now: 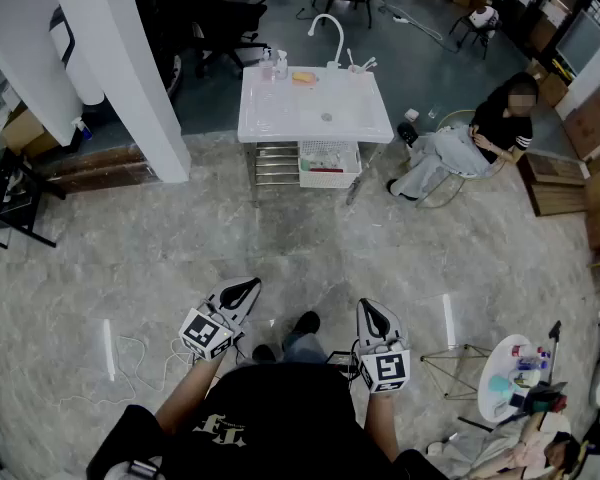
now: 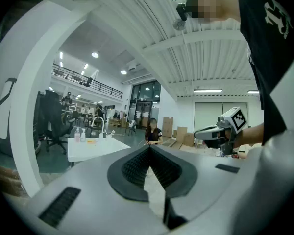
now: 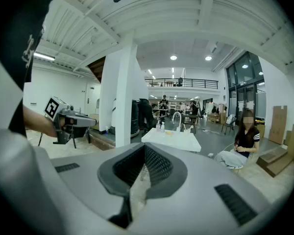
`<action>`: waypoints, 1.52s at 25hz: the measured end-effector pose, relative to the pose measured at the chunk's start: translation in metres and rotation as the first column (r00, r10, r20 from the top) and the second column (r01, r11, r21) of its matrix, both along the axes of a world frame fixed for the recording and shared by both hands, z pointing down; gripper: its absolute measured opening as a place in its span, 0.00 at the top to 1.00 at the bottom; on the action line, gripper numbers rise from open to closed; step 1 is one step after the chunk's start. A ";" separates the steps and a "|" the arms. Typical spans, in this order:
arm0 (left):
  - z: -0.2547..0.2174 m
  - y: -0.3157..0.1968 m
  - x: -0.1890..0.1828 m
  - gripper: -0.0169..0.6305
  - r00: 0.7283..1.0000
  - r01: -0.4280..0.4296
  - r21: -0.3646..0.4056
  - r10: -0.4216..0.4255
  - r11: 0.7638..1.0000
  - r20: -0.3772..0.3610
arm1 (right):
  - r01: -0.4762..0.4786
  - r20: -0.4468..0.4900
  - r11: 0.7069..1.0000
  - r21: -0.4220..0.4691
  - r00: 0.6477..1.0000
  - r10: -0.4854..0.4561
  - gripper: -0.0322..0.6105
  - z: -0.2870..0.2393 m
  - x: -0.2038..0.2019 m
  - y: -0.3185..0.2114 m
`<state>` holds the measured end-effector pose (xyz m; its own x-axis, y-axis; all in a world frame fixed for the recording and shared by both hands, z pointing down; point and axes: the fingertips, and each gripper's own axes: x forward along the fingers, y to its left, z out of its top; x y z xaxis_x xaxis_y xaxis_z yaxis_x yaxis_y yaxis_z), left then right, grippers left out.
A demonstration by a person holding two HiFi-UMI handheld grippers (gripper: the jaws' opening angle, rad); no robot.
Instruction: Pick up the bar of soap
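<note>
Seen from above, a person stands on a pale stone floor (image 1: 100,268), holding a gripper in each hand. Their body is cut off by the lower edge of the head view, and their hands are hidden beneath the marker cubes; only the bare forearms show.

The bar of soap (image 1: 303,78) is well away from them. It lies on the back edge of a white sink surface (image 1: 270,118), close to the left of a curved tap (image 1: 328,26). From here it is only a small orange patch, and its shape is hard to make out. Two small bottles (image 1: 275,65) stand just left of it. A basket (image 1: 329,164) under the sink is partly hidden by the basin. A white pillar (image 1: 120,68) hides the room to the left. A seated person (image 1: 470,143) is off to the right of the sink.

The left gripper (image 1: 251,284) is held forward at waist height, nearly level and angled slightly rightward, its jaws closed together with nothing between them. The right gripper (image 1: 369,306) is held beside it, well apart, tipped a little downward, its jaws also pressed together and empty. Both point roughly toward the sink.
</note>
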<state>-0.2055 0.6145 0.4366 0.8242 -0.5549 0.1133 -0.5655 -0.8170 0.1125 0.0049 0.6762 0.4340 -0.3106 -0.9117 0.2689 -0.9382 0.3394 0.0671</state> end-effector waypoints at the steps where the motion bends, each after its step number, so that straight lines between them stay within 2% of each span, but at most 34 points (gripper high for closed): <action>1: -0.001 -0.005 0.005 0.96 1.000 -0.007 0.006 0.007 1.000 0.000 | -0.007 0.001 1.000 0.000 1.000 0.007 0.94 0.002 0.007 -0.005; 5: -0.006 -0.029 0.024 0.96 1.000 -0.018 0.022 0.018 1.000 0.004 | -0.029 0.003 1.000 0.001 1.000 0.029 0.94 0.006 0.034 -0.029; 12: -0.007 -0.076 0.057 0.96 0.999 -0.001 0.019 0.001 1.000 0.041 | -0.013 0.001 1.000 0.005 1.000 0.013 0.94 0.011 0.076 -0.075; 17: -0.019 -0.119 0.091 0.96 0.999 0.011 0.044 -0.013 0.999 0.052 | -0.020 0.002 1.000 0.005 1.000 0.020 0.94 -0.003 0.117 -0.121; 24: -0.008 -0.140 0.122 0.96 0.996 0.058 0.008 -0.058 0.998 0.069 | -0.011 0.025 1.000 -0.020 1.000 0.011 0.94 0.012 0.165 -0.154; 28: -0.006 -0.152 0.131 0.96 0.993 0.075 -0.002 -0.075 0.997 0.095 | -0.014 0.006 1.000 -0.018 1.000 0.014 0.94 0.007 0.186 -0.172; 33: -0.001 -0.177 0.140 0.96 0.992 0.073 -0.013 -0.072 0.997 0.108 | -0.010 -0.035 0.999 0.036 0.999 0.011 0.94 -0.024 0.209 -0.202; 38: 0.009 -0.210 0.146 0.96 0.995 0.049 -0.023 -0.046 0.999 0.093 | 0.029 -0.039 0.994 0.104 0.999 -0.025 0.94 -0.057 0.201 -0.240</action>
<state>-0.0596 0.4045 0.4454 0.7823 -0.5892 0.2023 -0.6125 -0.7866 0.0779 0.2056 0.4362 0.3767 -0.3269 -0.9269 0.1844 -0.9250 0.3538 0.1387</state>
